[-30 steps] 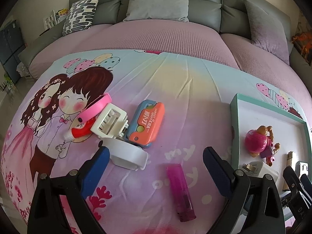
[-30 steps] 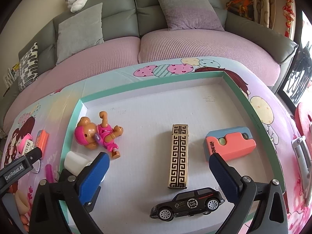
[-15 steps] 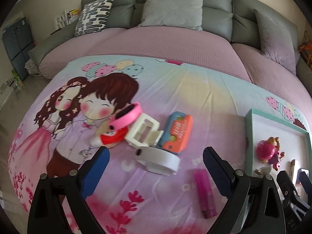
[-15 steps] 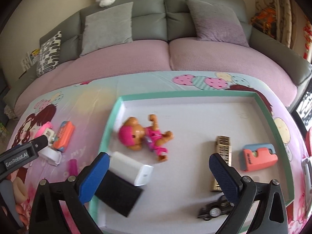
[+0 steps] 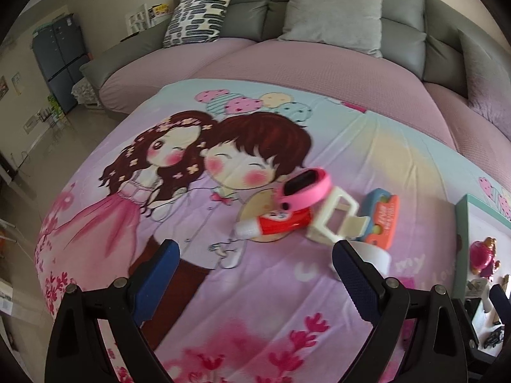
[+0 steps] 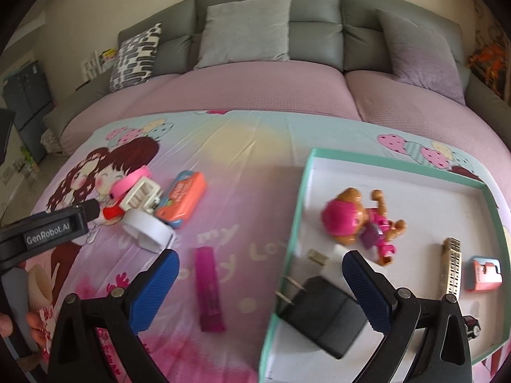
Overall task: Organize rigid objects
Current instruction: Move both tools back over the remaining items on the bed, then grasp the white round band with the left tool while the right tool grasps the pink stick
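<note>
Cloth beneath, plastic on top

Printed bedsheet (image 6: 255, 159) — smooth, faintly sheeny cloth, lightly creased. Waffle-textured matt cover on the sofa (image 6: 255, 92), plain woven cushions behind. Glossy hard plastic on the pink watch (image 5: 303, 188), orange toy phone (image 6: 182, 198) and magenta lighter (image 6: 209, 290). Matt black plastic with bare metal prongs on the charger (image 6: 322, 316). Smooth white board inside the tray (image 6: 431, 198) — matt, teal-edged. Knurled blue pads (image 6: 156, 287) on the grippers' matt black frames.

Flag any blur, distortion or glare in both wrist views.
Left wrist: strong fisheye bowing of the cartoon-print bedsheet, dark vignette corners; pink wristband watch fairly sharp, bottom floral print soft. Right wrist: motion blur on the pink-helmeted toy puppy, magenta rectangular bar and black plug adapter; mild sheen on the sheet's centre, no hard glare.
</note>
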Motion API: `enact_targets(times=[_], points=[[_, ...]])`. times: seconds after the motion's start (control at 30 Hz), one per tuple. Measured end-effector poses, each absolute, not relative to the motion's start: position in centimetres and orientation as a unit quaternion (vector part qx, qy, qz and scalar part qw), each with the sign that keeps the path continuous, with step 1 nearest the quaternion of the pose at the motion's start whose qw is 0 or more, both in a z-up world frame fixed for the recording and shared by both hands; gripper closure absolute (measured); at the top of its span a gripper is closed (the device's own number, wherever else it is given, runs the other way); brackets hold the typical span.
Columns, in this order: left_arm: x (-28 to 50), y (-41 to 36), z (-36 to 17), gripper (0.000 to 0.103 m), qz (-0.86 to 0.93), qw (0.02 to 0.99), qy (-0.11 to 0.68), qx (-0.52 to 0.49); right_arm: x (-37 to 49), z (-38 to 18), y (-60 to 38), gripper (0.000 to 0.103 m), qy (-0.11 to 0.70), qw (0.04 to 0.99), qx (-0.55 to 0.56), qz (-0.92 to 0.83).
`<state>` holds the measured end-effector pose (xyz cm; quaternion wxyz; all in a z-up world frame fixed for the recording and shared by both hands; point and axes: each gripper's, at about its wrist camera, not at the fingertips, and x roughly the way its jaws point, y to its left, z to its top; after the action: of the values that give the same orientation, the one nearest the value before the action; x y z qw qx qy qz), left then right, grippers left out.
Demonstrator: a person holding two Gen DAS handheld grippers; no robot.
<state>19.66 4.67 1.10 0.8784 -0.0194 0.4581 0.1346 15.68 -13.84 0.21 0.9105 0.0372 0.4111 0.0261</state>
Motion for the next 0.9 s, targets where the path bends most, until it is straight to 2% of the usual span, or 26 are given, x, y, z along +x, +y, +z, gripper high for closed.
enact_targets(times=[0.4,0.73,0.9], points=[[19.3,10.1,-0.2,0.006,0.168,0.864,0.470,-0.075,16.3,-1.0,-10.1,0.000,0.424,0.903,0.015,0.058],[20.3,6.6,-0.8,0.006,0.078,0.872,0.479,-0.064,16.5,-1.0,-10.8,0.011,0.428,0.902,0.030,0.044],[20.6,4.3,-1.1,0.006,0.025,0.872,0.484,-0.058,16.1,-0.1,-11.4,0.011,0.418,0.907,0.029,0.033]])
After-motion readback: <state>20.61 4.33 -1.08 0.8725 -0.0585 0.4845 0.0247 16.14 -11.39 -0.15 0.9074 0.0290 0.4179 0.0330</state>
